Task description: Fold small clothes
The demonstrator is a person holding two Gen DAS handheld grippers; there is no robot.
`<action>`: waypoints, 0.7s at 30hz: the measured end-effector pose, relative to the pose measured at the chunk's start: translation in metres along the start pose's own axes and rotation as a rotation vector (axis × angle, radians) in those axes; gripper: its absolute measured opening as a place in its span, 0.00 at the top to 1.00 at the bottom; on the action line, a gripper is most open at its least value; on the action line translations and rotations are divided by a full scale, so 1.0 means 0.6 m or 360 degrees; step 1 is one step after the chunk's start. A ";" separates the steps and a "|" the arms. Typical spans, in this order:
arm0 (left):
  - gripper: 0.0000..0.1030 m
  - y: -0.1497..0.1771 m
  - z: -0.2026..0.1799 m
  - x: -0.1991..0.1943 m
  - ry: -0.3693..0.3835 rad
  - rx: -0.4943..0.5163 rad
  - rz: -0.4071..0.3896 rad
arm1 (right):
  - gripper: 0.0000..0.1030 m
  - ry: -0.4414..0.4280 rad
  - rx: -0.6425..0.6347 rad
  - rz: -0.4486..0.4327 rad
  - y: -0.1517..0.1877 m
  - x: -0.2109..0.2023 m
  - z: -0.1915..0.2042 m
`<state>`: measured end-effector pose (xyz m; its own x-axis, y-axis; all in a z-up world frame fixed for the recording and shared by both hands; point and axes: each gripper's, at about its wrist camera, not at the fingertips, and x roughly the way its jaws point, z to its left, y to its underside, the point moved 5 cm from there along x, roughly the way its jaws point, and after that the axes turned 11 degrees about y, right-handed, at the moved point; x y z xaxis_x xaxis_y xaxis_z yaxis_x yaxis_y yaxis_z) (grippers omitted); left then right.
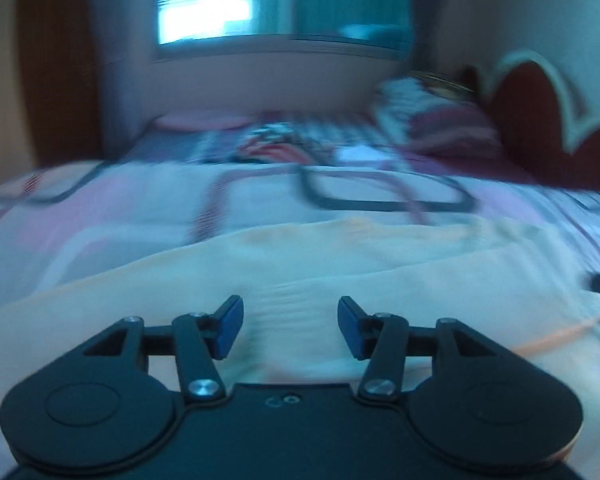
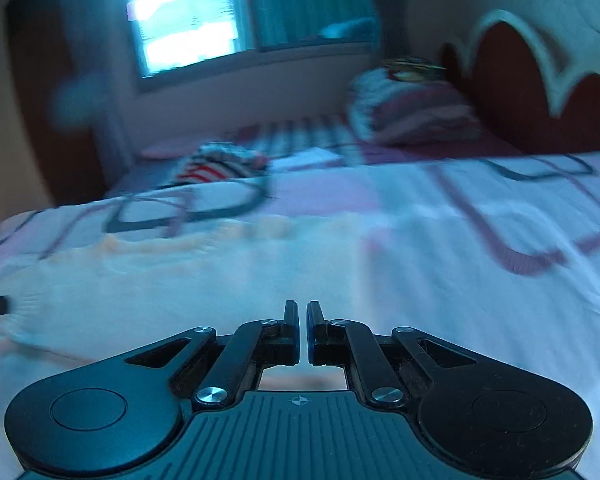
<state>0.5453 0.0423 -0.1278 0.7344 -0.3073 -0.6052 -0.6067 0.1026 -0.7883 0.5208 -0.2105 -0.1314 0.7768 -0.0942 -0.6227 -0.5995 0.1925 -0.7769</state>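
The left gripper [image 1: 291, 328] stands about half spread, its blue pads [image 1: 229, 328] apart with nothing between them, hovering over a pale peach garment [image 1: 340, 256] that lies flat on the bed [image 1: 140, 204]. The right gripper [image 2: 303, 332] is clenched, its pads nearly meeting; no cloth shows between them, though blur makes a thin pinched edge hard to rule out. In the right wrist view the garment [image 2: 160, 280] spreads ahead and to the left of the right gripper, its ribbed edge reaching toward a dark tip at the frame's left border. Farther up the patterned bed cover sit a striped heap of clothes [image 2: 220, 164] and a stack of pillows [image 2: 412, 108] against the dark red headboard [image 2: 512, 88].
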 end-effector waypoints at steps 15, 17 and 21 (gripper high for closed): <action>0.46 0.015 0.014 0.078 0.0061 0.0002 0.0080 | 0.98 0.0106 -0.0105 0.0064 -0.048 0.151 -0.001; 0.46 0.015 0.011 0.079 0.0055 0.0031 0.0080 | 1.00 0.0163 0.0005 0.0098 -0.069 0.173 -0.045; 0.46 0.015 0.009 0.082 0.0054 0.0026 0.0069 | 1.00 0.0177 -0.0059 0.0148 -0.085 0.184 -0.048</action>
<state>0.5777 0.0333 -0.1655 0.6966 -0.3339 -0.6350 -0.6325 0.1320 -0.7632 0.6315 -0.2588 -0.1629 0.6928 -0.1855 -0.6969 -0.6761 0.1693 -0.7171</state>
